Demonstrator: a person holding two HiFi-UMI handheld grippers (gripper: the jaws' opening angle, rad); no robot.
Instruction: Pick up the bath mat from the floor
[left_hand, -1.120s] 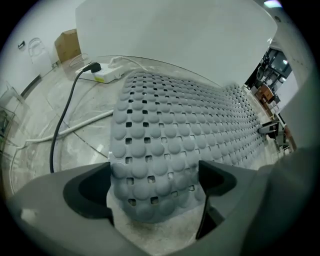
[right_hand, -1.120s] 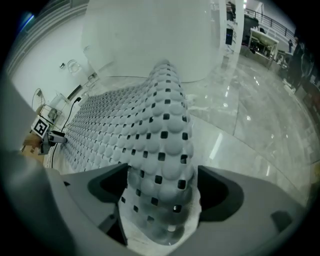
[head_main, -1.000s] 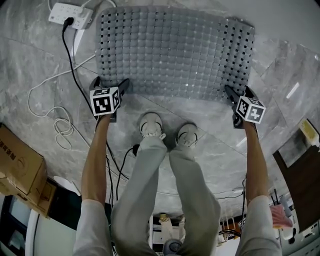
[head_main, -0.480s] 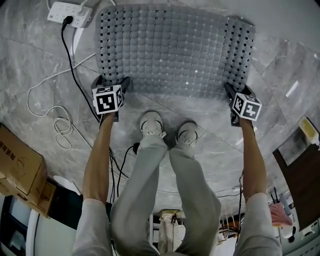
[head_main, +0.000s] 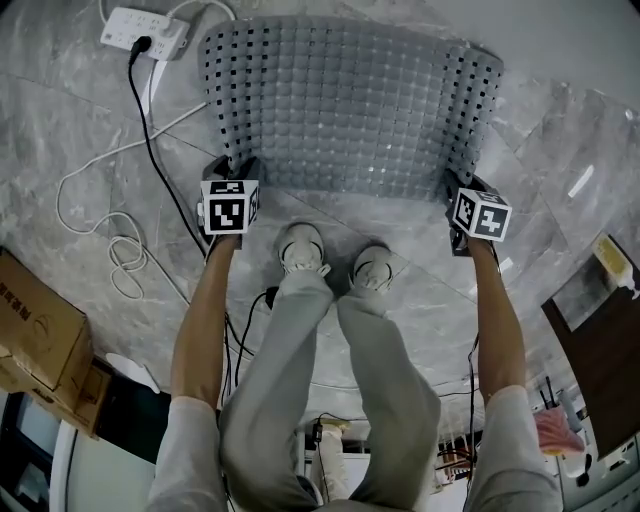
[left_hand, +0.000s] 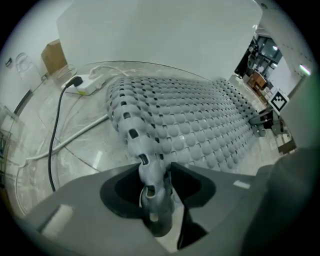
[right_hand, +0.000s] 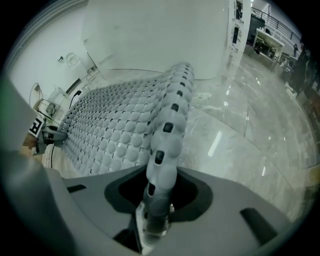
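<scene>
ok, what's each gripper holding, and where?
The bath mat. Jaws having just closed, the left gripper pinches its near-left corner, the right gripper its near-right corner.

Light was even and bright; glare streaks lay on the marble floor (head_main: 560, 150) at right. Gripper views bulged, with dark, blurred edges.

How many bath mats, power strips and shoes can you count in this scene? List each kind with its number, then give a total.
Grey perforated rubber bath mat: 1
White plastic power strip: 1
Pale rounded shoes: 2
Total: 4
</scene>
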